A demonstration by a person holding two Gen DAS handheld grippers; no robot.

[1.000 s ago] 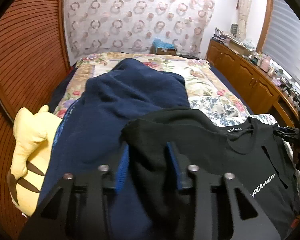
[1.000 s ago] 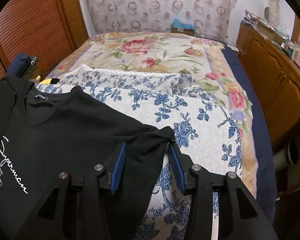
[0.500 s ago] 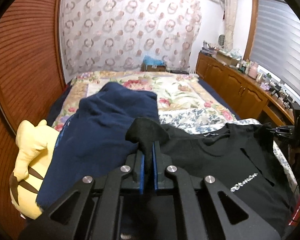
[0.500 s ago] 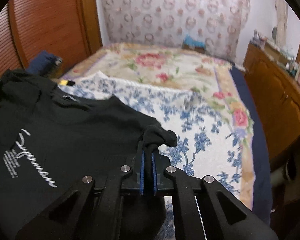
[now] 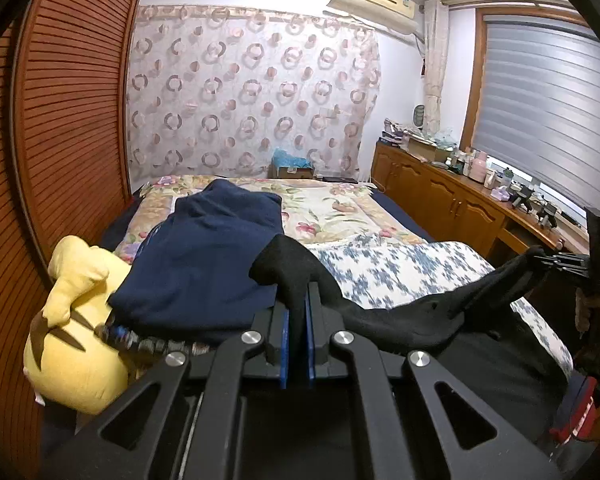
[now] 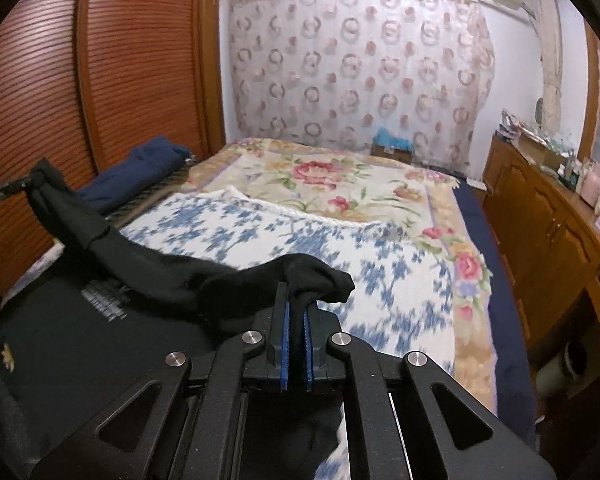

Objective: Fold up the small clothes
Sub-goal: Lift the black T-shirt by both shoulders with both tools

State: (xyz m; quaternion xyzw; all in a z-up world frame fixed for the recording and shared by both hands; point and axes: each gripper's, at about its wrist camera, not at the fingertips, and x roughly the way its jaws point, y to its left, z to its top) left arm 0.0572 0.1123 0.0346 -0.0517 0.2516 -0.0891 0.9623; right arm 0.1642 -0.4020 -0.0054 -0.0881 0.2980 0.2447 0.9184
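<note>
A black T-shirt (image 5: 420,316) hangs stretched between my two grippers above the bed. My left gripper (image 5: 298,308) is shut on one shoulder of it. My right gripper (image 6: 296,308) is shut on the other shoulder; it also shows at the right edge of the left wrist view (image 5: 556,260). In the right wrist view the black T-shirt (image 6: 140,264) runs left to the left gripper (image 6: 16,188), and its body hangs down below, with white print partly showing.
A bed with a blue-flowered cloth (image 6: 300,240) and a floral quilt (image 6: 340,176) lies below. A navy garment (image 5: 204,256) and a yellow plush toy (image 5: 76,320) lie at the left. Wooden slatted wall (image 5: 60,120) at left, wooden cabinets (image 5: 460,208) at right.
Both grippers closed on the shirt's shoulders and lifted it off the bed. The shirt now hangs between them instead of lying flat.
</note>
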